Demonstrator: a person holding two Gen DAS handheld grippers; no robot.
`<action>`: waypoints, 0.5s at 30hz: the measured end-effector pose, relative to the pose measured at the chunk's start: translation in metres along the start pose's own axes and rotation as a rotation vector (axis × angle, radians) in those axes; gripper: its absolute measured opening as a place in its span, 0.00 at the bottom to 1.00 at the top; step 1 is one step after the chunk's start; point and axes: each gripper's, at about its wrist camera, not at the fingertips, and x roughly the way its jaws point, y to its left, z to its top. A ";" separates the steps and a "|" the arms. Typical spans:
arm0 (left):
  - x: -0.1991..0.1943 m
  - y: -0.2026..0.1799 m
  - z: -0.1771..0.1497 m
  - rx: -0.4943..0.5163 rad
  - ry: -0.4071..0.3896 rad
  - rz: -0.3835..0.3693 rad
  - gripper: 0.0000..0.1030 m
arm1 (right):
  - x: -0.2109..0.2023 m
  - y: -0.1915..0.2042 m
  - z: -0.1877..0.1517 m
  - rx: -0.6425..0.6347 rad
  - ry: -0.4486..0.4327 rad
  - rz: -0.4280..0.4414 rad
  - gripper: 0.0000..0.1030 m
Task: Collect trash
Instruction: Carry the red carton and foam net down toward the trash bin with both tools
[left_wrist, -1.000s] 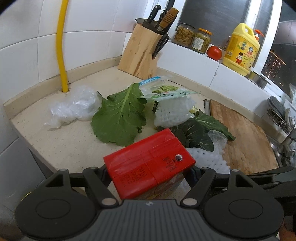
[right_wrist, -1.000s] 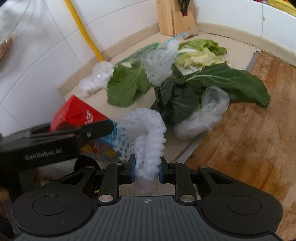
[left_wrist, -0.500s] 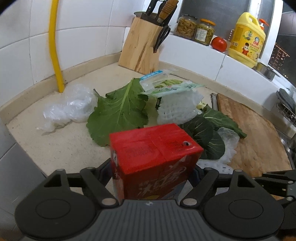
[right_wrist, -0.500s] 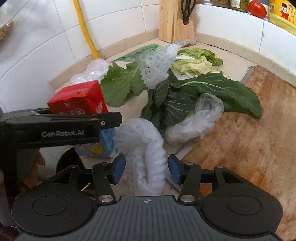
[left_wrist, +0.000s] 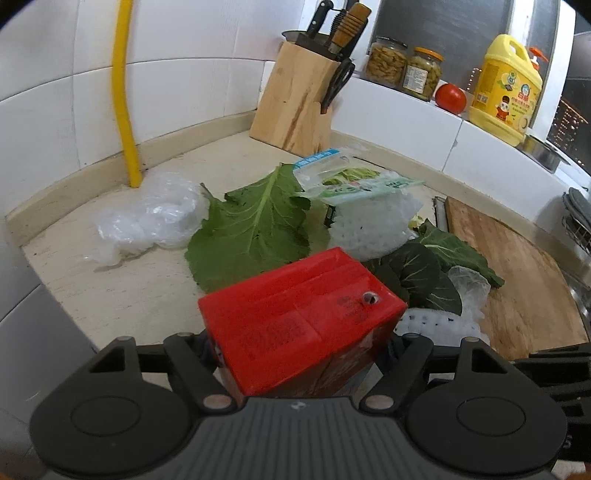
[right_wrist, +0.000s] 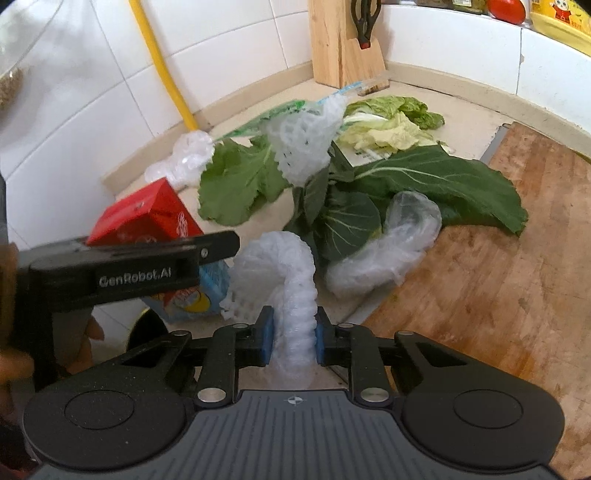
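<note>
Between my right gripper (right_wrist: 292, 340) pads, clamped: white foam net sleeve (right_wrist: 291, 280), arching toward 12 o'clock. My left gripper (left_wrist: 301, 354) is closed on the red carton (left_wrist: 295, 325), tilted, lifted off the counter (left_wrist: 122, 280). Leafy greens (right_wrist: 424, 184) and crumpled plastic wrap (right_wrist: 388, 251) lie at 1 o'clock, partly on the cutting board (right_wrist: 498, 266).

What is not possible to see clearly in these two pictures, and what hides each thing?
- Left gripper fingertips: left wrist view, hidden behind the red carton.
- Carton's front print: right wrist view, covered by the left gripper's bar.
- White foam net, lower end: right wrist view, hidden behind the right gripper body.
- Jar labels: left wrist view, too small.
- Yellow bottle: right wrist view, cut by the edge.
</note>
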 end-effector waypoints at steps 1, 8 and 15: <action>-0.001 0.001 0.000 -0.002 -0.004 0.004 0.69 | 0.001 0.000 0.001 0.001 0.000 0.005 0.27; -0.015 0.012 -0.002 -0.033 -0.031 0.047 0.68 | 0.005 0.007 0.009 -0.009 0.003 0.045 0.27; -0.027 0.030 -0.008 -0.080 -0.046 0.095 0.68 | 0.011 0.022 0.012 -0.036 0.008 0.093 0.27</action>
